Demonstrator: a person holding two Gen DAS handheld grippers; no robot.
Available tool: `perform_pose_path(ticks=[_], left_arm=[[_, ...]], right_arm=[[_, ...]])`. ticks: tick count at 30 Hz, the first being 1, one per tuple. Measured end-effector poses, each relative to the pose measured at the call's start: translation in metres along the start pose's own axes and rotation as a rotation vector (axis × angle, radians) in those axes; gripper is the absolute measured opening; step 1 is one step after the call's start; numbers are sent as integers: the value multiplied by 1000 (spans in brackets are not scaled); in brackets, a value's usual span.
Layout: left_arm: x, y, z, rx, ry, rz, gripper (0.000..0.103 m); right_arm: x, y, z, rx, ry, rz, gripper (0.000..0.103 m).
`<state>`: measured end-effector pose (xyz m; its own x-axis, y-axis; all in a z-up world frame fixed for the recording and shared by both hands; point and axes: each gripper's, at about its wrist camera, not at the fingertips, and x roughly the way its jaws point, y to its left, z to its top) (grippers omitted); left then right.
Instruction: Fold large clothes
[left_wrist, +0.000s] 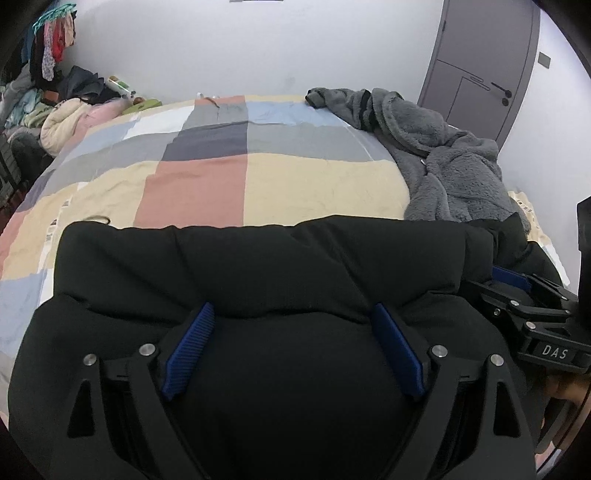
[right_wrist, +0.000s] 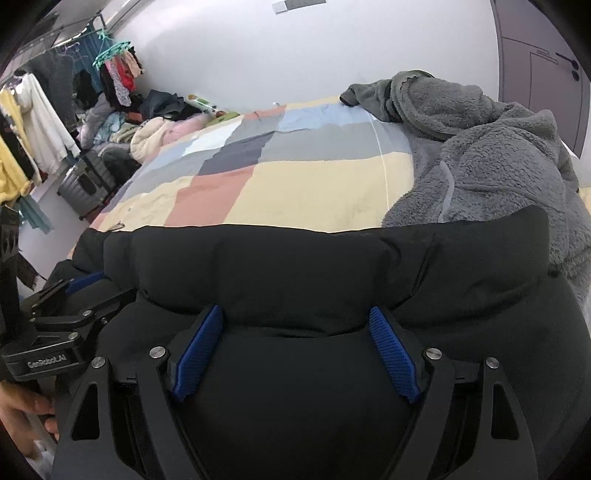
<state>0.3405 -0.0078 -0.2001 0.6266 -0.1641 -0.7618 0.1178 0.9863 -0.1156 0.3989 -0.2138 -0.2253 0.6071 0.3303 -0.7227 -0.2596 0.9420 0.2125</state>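
Note:
A black padded jacket (left_wrist: 258, 273) lies bunched on the near edge of the bed and fills the lower half of both views (right_wrist: 314, 273). My left gripper (left_wrist: 293, 314) is open, its blue pads (left_wrist: 192, 343) spread wide around a thick fold of the jacket. My right gripper (right_wrist: 295, 317) is open too, its blue pads (right_wrist: 391, 350) spread around another fold further right. Each gripper shows at the edge of the other's view, the right one (left_wrist: 517, 291) and the left one (right_wrist: 77, 284).
The bed has a patchwork cover (left_wrist: 221, 173) of yellow, pink, grey and blue. A grey fleece jacket (left_wrist: 443, 162) lies on its right side. Piled clothes (left_wrist: 62, 107), a suitcase (right_wrist: 88, 181) and hanging garments (right_wrist: 33, 140) stand at the left. A purple door (left_wrist: 484, 62) is at the back right.

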Motion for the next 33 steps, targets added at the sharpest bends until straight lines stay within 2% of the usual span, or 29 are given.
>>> perform_pose_path(ticks=[2, 4, 9, 13, 16, 18, 20, 22, 23, 25, 26, 27, 29, 31, 32, 33], left_arm=[[-6, -2, -3, 13, -3, 6, 88], [-17, -2, -8, 22, -16, -28, 89], [-54, 18, -19, -16, -80, -68, 89], [-87, 50, -22, -50, -121, -33, 89], [-97, 92, -30, -153, -109, -32, 93], [-95, 113, -38, -201, -111, -21, 94], [-83, 134, -46, -248, -77, 0, 96], [-67, 149, -52, -305, -19, -30, 96], [-57, 158, -55, -349, 15, -72, 96], [-43, 166, -59, -393, 62, -101, 96], [-39, 168, -60, -397, 72, -87, 96], [-37, 167, -61, -400, 76, -81, 96], [-29, 168, -65, -426, 94, -118, 96], [-23, 167, -68, -444, 103, -153, 95], [-22, 167, -69, -447, 100, -166, 91], [-22, 168, -68, -450, 97, -178, 87]], right_arm=[[-7, 0, -2, -1, -2, 14, 81], [-21, -4, -5, 15, -25, 52, 81], [-57, -27, -10, 39, -72, 77, 81], [-86, -66, -12, 131, -98, 57, 81], [-104, -104, -20, 222, -105, 51, 82], [-111, -125, -27, 264, -101, 36, 87], [-111, -144, -34, 299, -94, 22, 92], [-104, -159, -43, 340, -63, 15, 99], [-98, -162, -45, 357, -46, 25, 100], [-82, -166, -51, 389, 11, 86, 100], [-74, -164, -53, 395, 35, 115, 100], [-68, -161, -54, 392, 49, 145, 100], [-59, -152, -54, 370, 66, 193, 100], [-57, -140, -51, 323, 60, 208, 97], [-57, -136, -49, 304, 55, 203, 92], [-58, -130, -47, 280, 44, 192, 79]])
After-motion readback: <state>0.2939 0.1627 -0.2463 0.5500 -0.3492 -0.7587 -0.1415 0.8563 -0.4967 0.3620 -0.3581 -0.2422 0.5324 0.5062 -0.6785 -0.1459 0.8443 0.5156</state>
